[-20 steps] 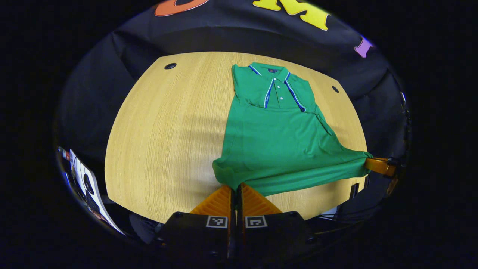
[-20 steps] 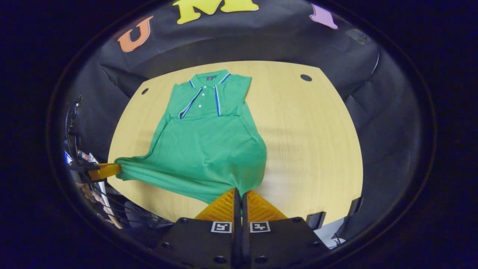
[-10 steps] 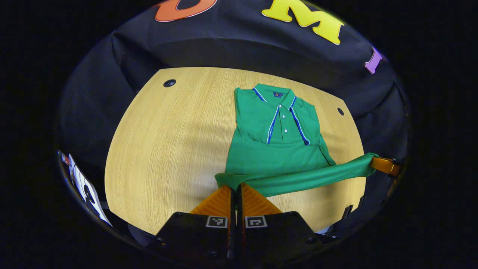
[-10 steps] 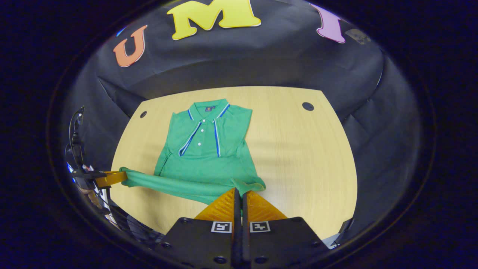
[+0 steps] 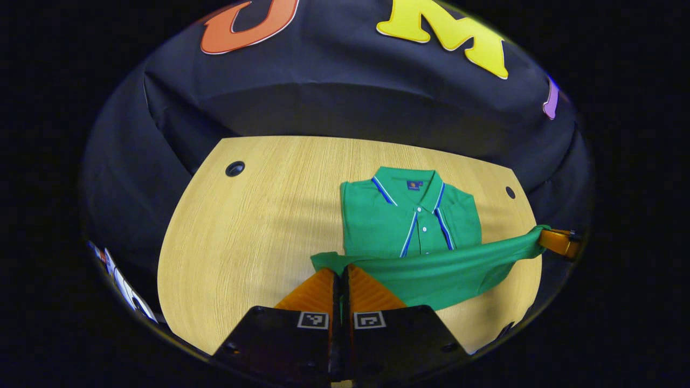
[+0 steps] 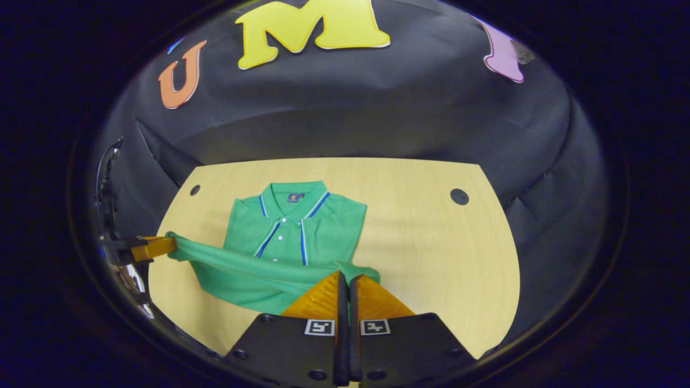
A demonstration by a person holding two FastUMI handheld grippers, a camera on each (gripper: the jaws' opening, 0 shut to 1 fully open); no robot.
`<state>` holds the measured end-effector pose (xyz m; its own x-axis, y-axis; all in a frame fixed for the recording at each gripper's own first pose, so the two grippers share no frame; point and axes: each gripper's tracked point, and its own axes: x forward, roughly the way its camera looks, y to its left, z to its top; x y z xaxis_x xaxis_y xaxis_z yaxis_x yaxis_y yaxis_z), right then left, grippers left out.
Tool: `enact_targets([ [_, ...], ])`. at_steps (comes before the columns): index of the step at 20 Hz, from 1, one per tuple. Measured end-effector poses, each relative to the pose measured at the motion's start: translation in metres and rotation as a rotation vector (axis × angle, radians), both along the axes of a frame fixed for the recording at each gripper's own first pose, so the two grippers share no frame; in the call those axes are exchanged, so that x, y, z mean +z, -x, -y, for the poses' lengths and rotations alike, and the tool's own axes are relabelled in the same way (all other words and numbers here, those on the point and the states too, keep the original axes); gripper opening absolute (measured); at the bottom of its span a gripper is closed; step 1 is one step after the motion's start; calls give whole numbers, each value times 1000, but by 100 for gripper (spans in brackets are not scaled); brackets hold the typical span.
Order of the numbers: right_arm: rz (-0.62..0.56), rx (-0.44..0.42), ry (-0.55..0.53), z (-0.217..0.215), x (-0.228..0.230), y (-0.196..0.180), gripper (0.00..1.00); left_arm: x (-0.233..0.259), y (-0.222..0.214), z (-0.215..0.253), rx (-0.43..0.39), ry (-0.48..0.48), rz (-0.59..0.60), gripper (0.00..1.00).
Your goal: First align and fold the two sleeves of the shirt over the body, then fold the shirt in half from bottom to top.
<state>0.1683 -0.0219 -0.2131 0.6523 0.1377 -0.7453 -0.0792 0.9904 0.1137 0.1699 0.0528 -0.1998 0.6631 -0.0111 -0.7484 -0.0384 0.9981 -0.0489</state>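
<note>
Left tool, right tool clamped on shirt hem.

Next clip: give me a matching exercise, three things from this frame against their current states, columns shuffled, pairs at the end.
Things:
1. shirt hem
2. collar
3. left gripper

States:
A. lying flat on the table
B. shut on a hem corner
C. lifted and stretched between both grippers

Pairs: 1-C, 2-A, 3-B
</note>
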Motion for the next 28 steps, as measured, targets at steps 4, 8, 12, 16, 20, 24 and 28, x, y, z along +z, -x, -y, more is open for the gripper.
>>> enact_targets([
  [4,44,-1,-6,-3,-20,-49,3,-9,-48,-5,-6,-56,24,3],
  [8,120,-11,11,-2,-36,-104,3,-18,-94,-3,-5,-73,70,3],
  [12,156,-26,-2,-9,-59,-146,3,-33,-132,-8,3,-113,122,3],
  [16,154,-32,1,-11,-91,-171,3,-59,-157,-7,23,-94,139,3],
  [20,122,-48,-24,-12,-115,-179,3,-83,-164,-6,43,-64,127,3],
  [24,138,-55,-8,-10,-114,-184,4,-82,-163,-2,35,-49,125,6],
  [28,158,-45,-24,-16,-96,-179,47,-78,-159,1,26,-56,108,35],
])
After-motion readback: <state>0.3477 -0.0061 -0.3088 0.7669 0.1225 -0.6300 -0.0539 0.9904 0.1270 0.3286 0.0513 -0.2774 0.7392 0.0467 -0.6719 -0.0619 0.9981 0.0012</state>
